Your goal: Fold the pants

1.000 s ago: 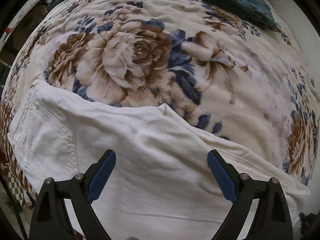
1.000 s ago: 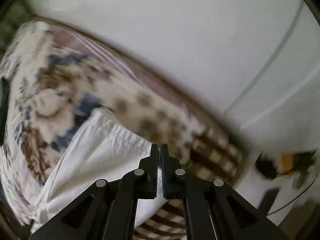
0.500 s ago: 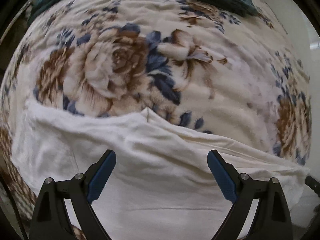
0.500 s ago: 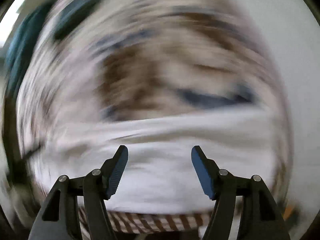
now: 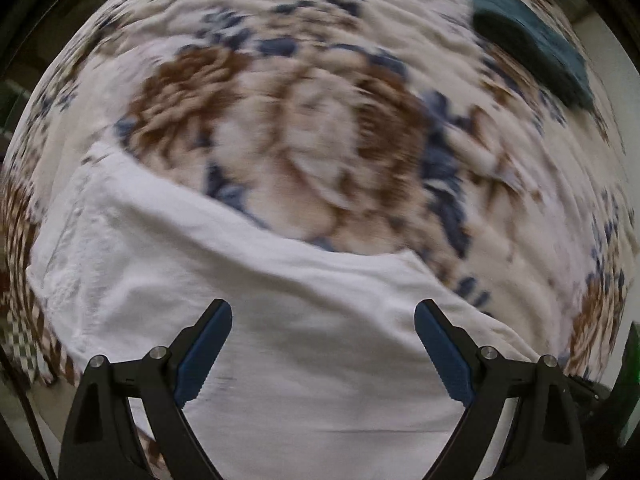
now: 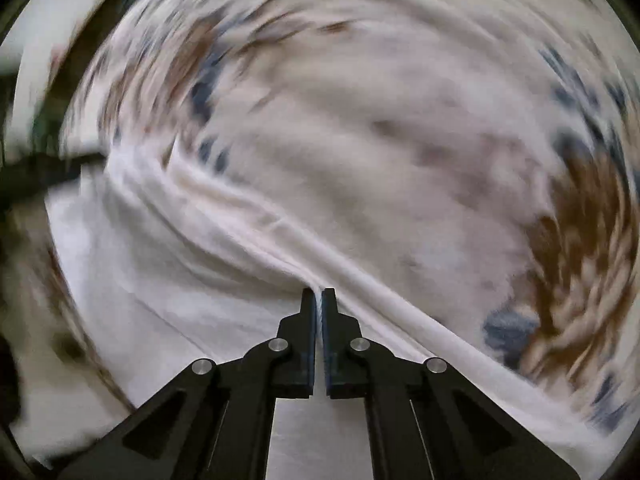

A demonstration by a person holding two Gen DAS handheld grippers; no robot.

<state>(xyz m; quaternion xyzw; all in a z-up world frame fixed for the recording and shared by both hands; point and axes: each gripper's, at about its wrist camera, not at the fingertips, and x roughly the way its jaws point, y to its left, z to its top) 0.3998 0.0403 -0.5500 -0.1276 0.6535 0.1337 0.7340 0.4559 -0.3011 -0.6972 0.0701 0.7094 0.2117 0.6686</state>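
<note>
White pants (image 5: 160, 264) lie spread on a floral blanket (image 5: 320, 128), filling the lower half of the left wrist view. My left gripper (image 5: 323, 320) hangs open above them, pointing straight down, with nothing between its blue pads. In the right wrist view the same pants (image 6: 180, 272) run as a long folded edge from upper left to lower right. My right gripper (image 6: 318, 294) is shut at that edge, and creases in the cloth run together at its tips, so it pinches the fold. Both views are blurred by motion.
A folded teal garment (image 5: 528, 36) lies on the blanket at the far right. The blanket (image 6: 380, 120) stretches beyond the pants. A brown checked bed edge (image 5: 24, 280) shows at the left. Something dark (image 6: 32, 172) sits at the left rim of the right wrist view.
My right gripper swung over from the bed's edge, opened wide above the pants, then shut on their folded edge. In the left wrist view the pants and teal garment shifted right.
</note>
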